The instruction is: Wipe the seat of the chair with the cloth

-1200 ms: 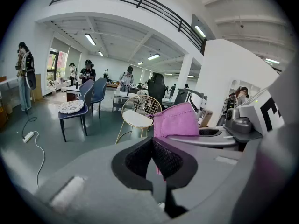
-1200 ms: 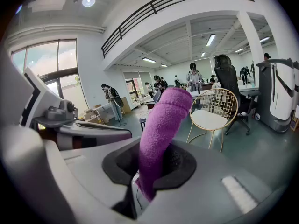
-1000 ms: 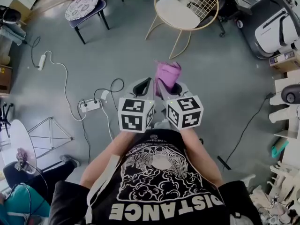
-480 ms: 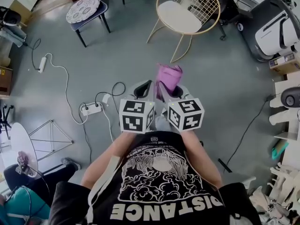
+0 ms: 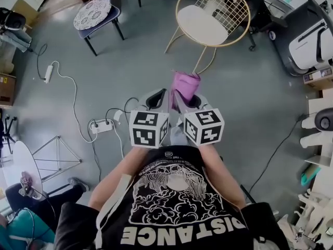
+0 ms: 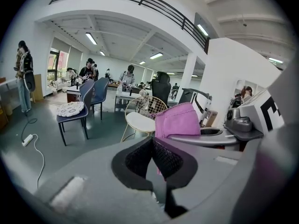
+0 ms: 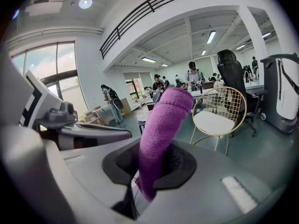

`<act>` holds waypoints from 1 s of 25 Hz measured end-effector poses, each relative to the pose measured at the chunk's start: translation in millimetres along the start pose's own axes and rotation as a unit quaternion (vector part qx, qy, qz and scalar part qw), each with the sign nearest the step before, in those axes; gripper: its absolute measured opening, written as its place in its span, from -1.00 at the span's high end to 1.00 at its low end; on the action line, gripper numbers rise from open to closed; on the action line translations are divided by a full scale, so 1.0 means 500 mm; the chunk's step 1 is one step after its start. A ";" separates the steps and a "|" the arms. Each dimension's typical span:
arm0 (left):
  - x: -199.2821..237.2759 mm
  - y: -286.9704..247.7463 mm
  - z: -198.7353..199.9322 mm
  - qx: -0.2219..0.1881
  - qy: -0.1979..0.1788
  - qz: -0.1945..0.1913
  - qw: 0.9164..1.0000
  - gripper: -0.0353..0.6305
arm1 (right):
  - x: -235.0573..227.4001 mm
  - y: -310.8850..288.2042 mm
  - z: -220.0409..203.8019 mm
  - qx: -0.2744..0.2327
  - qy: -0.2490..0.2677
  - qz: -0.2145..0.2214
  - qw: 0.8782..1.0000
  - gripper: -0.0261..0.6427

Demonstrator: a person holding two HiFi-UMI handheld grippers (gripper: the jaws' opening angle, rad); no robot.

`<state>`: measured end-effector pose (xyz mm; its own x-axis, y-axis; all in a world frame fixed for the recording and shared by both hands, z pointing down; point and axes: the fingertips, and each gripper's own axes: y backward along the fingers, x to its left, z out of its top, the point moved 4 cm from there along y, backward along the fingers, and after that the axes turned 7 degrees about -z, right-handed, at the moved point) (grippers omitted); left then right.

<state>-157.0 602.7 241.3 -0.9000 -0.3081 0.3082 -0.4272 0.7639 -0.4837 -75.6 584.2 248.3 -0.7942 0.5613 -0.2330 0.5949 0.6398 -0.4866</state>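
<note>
The right hand-held gripper [image 7: 148,171] is clamped on the purple cloth [image 7: 161,125], which stands upright out of its jaws. The left hand-held gripper [image 6: 152,158], just beside it, has its jaws pressed together with nothing between them. Both hang over the grey floor [image 5: 250,87], on the person's side of the gold wire chair [image 5: 229,33]. The cloth is well apart from the chair's white seat [image 5: 202,19].

Tongs: two, left tongs [image 5: 159,97], right tongs [image 5: 188,99]. Cloth [image 5: 186,83]: one. Gold wire chair [image 5: 210,21]: one. Patterned cushion [image 5: 91,12]: one.
</note>
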 end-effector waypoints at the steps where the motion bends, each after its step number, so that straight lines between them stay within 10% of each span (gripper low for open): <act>1: 0.005 -0.018 0.011 0.001 0.000 0.001 1.000 0.91 | -0.015 -0.014 0.011 0.001 -0.001 0.001 1.000 0.74; 25: 0.030 -0.350 0.176 0.031 0.021 0.048 0.998 0.91 | -0.304 -0.203 0.146 0.028 -0.042 0.053 0.997 0.74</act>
<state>-103.3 414.8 258.5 -0.9332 -0.2106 0.2911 -0.3450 0.7515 -0.5623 -24.0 395.7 271.5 -0.7360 0.5763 -0.3551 0.6704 0.5478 -0.5005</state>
